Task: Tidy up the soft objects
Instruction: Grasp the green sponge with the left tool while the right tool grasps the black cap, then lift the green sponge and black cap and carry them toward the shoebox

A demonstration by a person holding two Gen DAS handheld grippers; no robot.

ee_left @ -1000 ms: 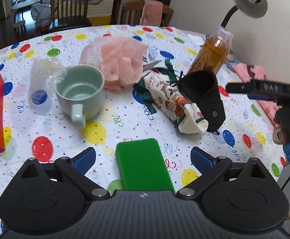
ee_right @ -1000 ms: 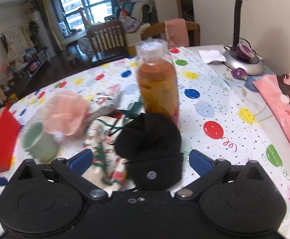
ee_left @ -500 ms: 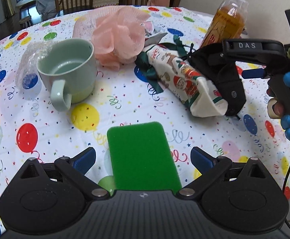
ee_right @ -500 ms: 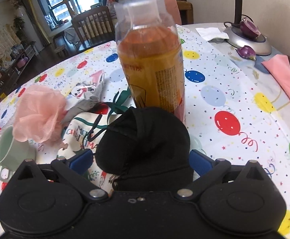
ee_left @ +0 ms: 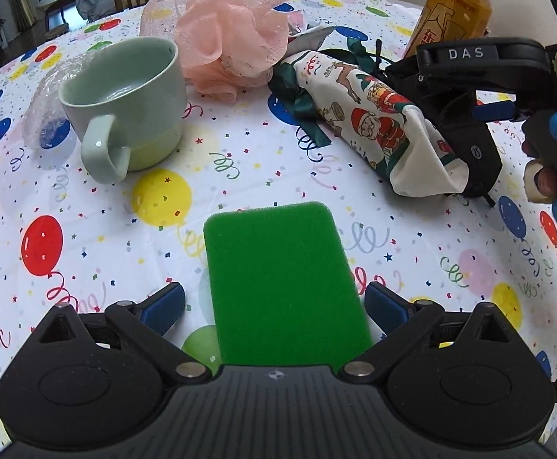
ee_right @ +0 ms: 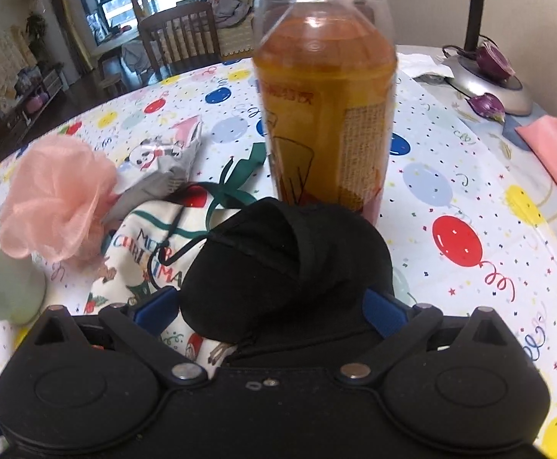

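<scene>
From my left wrist camera, the left claw [ee_left: 274, 306] is spread wide, its blue fingertips [ee_left: 163, 306] on either side of a flat green rectangular sponge [ee_left: 282, 283] lying on the bench [ee_left: 87, 237] with its balloon-print cloth; neither pad touches the sponge. Further out I see a pale green ceramic mug [ee_left: 125, 103] standing upright, a crumpled clear plastic wrap [ee_left: 48, 107] just beside it, and a pink mesh bath pouf [ee_left: 232, 46] behind it. To the right lies a white Christmas-print drawstring bag [ee_left: 385, 130] with dark green ribbon, touching a black soft fabric pouch [ee_left: 469, 145]. The right claw [ee_left: 485, 88] reaches in over that pouch, held by a hand [ee_left: 546, 168] with blue fingertip covers. An amber drink bottle [ee_left: 454, 4] stands behind.

From my right wrist camera, the right claw [ee_right: 274, 310] is released, the black soft fabric pouch [ee_right: 289, 260] sitting between its blue fingertips [ee_right: 385, 313]; I cannot tell whether the pads touch the fabric. The amber drink bottle [ee_right: 324, 95] stands upright right behind the pouch. The Christmas-print bag [ee_right: 140, 260] lies to the left, partly under the pouch, with the pink pouf [ee_right: 56, 199] and the mug [ee_right: 2, 287] beyond it. A silver lamp base [ee_right: 492, 84] sits at the far right.
</scene>
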